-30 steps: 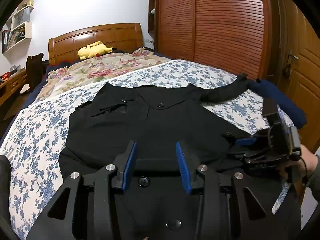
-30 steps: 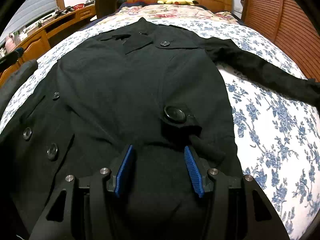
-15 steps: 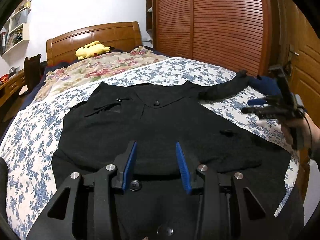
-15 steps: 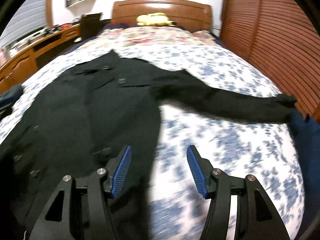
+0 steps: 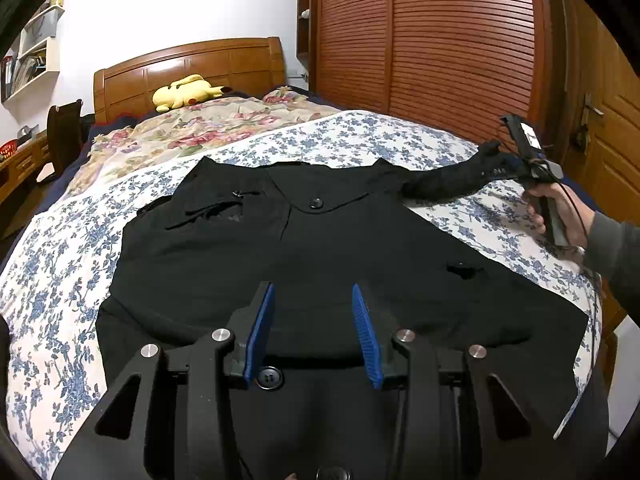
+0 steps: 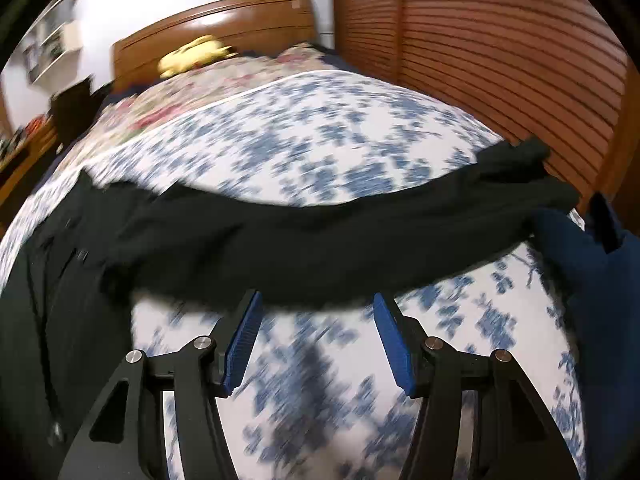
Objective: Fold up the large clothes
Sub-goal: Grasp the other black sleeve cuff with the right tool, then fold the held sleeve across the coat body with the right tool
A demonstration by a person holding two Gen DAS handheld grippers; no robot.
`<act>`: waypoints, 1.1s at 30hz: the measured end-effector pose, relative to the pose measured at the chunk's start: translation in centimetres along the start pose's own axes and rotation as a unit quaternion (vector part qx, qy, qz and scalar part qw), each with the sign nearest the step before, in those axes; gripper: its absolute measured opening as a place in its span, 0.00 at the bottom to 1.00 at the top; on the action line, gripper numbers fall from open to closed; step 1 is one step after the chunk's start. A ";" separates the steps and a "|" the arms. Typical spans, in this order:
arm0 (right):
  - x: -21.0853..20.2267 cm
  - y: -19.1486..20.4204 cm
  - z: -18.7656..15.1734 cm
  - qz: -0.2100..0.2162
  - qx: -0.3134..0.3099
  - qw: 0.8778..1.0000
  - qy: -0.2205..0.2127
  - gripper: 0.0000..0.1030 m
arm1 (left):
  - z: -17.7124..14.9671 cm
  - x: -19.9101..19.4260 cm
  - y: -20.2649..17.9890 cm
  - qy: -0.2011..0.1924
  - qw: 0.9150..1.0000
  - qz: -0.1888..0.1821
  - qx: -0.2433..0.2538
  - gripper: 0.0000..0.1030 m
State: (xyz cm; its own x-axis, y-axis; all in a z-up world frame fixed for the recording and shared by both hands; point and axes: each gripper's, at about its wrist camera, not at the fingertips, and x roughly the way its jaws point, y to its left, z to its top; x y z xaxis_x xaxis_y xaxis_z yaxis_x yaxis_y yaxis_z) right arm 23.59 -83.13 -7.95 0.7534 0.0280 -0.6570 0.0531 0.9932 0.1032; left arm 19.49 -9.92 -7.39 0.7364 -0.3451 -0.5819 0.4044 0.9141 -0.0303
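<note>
The left gripper (image 5: 312,334) is held with its jaws partly apart and nothing between the blue pads (image 5: 260,332); only the lower front of the black coat (image 5: 304,248) is seen in the gap, with a button (image 5: 269,377) just beside the left pad. This gripper is kept low over the hem, probably so that the body of the garment can be pinned or picked up once the other side is ready.

The right gripper (image 6: 316,344) is likewise unloaded, its pads set fairly wide with only the flowered sheet (image 6: 320,140) seen between them. The coat's sleeve (image 6: 320,248) is stretched across that view just beyond the fingertips, not yet touched. The width of the jaws appears suited to taking a thick bunch of sleeve fabric. In the left wrist view this gripper (image 5: 524,148) is seen held in a person's hand (image 5: 560,212) at the far cuff of the sleeve (image 5: 452,182).

The coat is laid face up and flat on the bed, collar toward the wooden headboard (image 5: 188,68), with this sleeve spread out sideways toward the slatted wardrobe (image 5: 460,48). It is presumably laid so that the sleeve can be folded in over the chest first. A dark blue garment (image 6: 592,280) is lying at the bed's edge by the cuff, and care may be needed not to catch it. A yellow plush toy (image 5: 184,90) is left well clear near the pillows.
</note>
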 end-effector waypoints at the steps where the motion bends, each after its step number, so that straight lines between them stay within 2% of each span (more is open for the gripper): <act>1: 0.4 -0.4 0.3 -0.003 0.014 1.000 0.002 0.58 | 0.0 0.0 0.0 0.000 1.000 -0.001 0.000 0.40; 10: 4.0 -2.5 0.8 -0.040 0.091 0.994 0.038 0.59 | 0.0 0.2 0.3 0.006 1.000 -0.003 -0.005 0.40; 17: 5.4 -2.2 1.5 -0.049 0.095 0.993 0.046 0.59 | -0.1 0.5 0.5 0.009 1.000 0.000 -0.008 0.40; 19: 5.2 -2.0 1.9 -0.051 0.084 0.994 0.048 0.50 | -0.2 0.6 0.5 0.011 1.000 0.000 -0.009 0.40; 20: 5.3 -1.9 2.0 -0.053 0.074 0.995 0.050 0.30 | -0.2 0.6 0.6 0.011 1.000 0.000 -0.008 0.40; 21: 5.3 -1.7 2.2 -0.055 0.065 0.995 0.053 0.14 | -0.2 0.6 0.5 0.011 1.000 0.001 -0.008 0.40; 23: 5.0 -1.2 2.4 -0.047 0.051 0.996 0.054 0.07 | -0.2 0.7 0.6 0.013 1.000 0.003 -0.008 0.40; 25: 4.3 -0.4 2.7 -0.043 0.030 0.998 0.042 0.05 | -0.3 0.8 0.7 0.014 1.000 0.005 -0.009 0.40; 29: 1.3 1.9 3.7 -0.004 -0.007 1.000 -0.001 0.04 | -0.1 0.7 1.0 0.013 1.000 0.006 -0.015 0.40; 33: -2.2 5.3 4.5 0.038 -0.051 0.997 -0.043 0.04 | -0.1 0.6 1.0 0.013 1.000 0.006 -0.015 0.40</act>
State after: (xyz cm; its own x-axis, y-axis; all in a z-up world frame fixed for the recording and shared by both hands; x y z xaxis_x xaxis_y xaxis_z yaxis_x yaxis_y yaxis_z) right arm 25.22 -78.40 -2.60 0.8065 0.0985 -0.5830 -0.0696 0.9950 0.0718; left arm 20.27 -9.20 -7.86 0.7267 -0.3298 -0.6027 0.3797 0.9239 -0.0477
